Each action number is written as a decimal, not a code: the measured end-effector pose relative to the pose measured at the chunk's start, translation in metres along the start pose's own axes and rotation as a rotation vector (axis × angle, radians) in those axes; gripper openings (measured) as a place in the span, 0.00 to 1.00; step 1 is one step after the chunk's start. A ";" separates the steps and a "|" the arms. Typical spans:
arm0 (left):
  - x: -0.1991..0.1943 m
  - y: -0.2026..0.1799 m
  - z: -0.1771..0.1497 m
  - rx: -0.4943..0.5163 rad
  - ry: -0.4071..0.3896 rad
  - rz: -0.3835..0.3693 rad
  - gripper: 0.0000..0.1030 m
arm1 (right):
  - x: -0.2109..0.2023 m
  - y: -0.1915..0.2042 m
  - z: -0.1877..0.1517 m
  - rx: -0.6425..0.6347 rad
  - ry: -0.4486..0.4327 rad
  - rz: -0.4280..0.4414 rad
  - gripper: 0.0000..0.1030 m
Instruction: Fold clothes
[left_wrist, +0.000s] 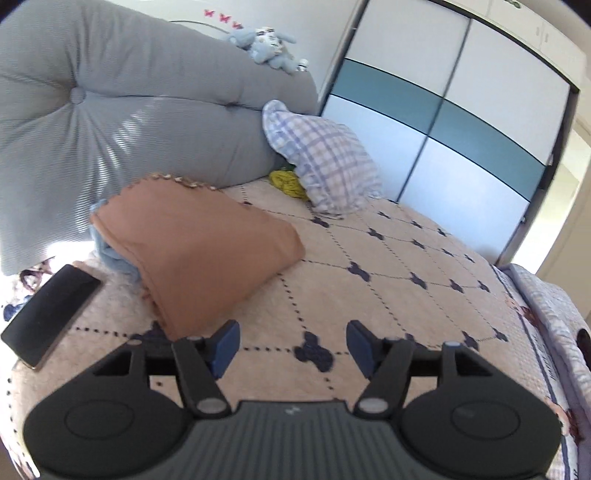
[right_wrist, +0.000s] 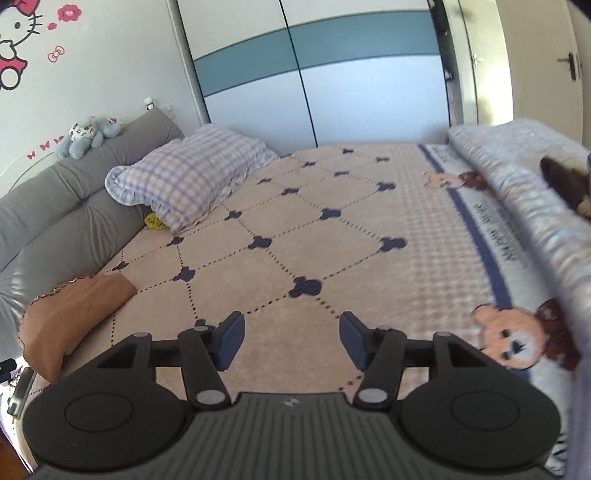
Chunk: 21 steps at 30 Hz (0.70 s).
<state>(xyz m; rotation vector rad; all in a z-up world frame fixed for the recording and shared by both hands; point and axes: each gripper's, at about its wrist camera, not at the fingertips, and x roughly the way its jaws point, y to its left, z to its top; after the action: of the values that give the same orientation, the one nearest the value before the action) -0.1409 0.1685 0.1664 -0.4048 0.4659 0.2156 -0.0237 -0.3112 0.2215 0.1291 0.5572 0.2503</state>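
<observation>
a bed covered with a pale pink quilted blanket (left_wrist: 388, 280) patterned with dark blue clover shapes fills both views. the left gripper (left_wrist: 291, 341), black with blue pads, hovers over the near part of the blanket, its jaws apart with nothing between them. just beyond its left finger lies a folded rust-orange garment (left_wrist: 207, 251) with a scalloped trim, resting partly on a light blue cloth (left_wrist: 107, 251) near the grey tufted headboard cushion (left_wrist: 110, 118). a black phone (left_wrist: 48, 317) lies flat at the near left. farther off, a lilac checked pillow (left_wrist: 325, 162) leans on the cushion with a small yellow knitted item (left_wrist: 288, 182) beside it, and blue plush toys (left_wrist: 266, 44) sit on top. the right gripper (right_wrist: 291, 339) also hovers over bare blanket, jaws apart and empty. a white bear-print quilt (right_wrist: 517, 229) lies rolled along the right. a white and teal wardrobe (right_wrist: 332, 74) stands at the far side.
</observation>
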 end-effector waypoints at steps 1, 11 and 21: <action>-0.005 -0.013 -0.004 0.021 -0.006 -0.022 0.68 | -0.023 -0.006 0.004 -0.017 -0.019 -0.019 0.66; -0.032 -0.093 -0.023 0.166 -0.027 -0.139 0.81 | -0.138 -0.061 -0.002 -0.128 -0.025 -0.135 0.92; 0.044 -0.127 -0.111 0.459 0.103 -0.028 0.87 | 0.005 -0.072 -0.188 -0.036 0.106 -0.257 0.95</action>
<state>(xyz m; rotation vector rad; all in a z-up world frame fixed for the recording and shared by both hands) -0.1091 0.0120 0.0967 0.0270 0.5928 0.0564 -0.1060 -0.3688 0.0475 0.0090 0.6672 0.0171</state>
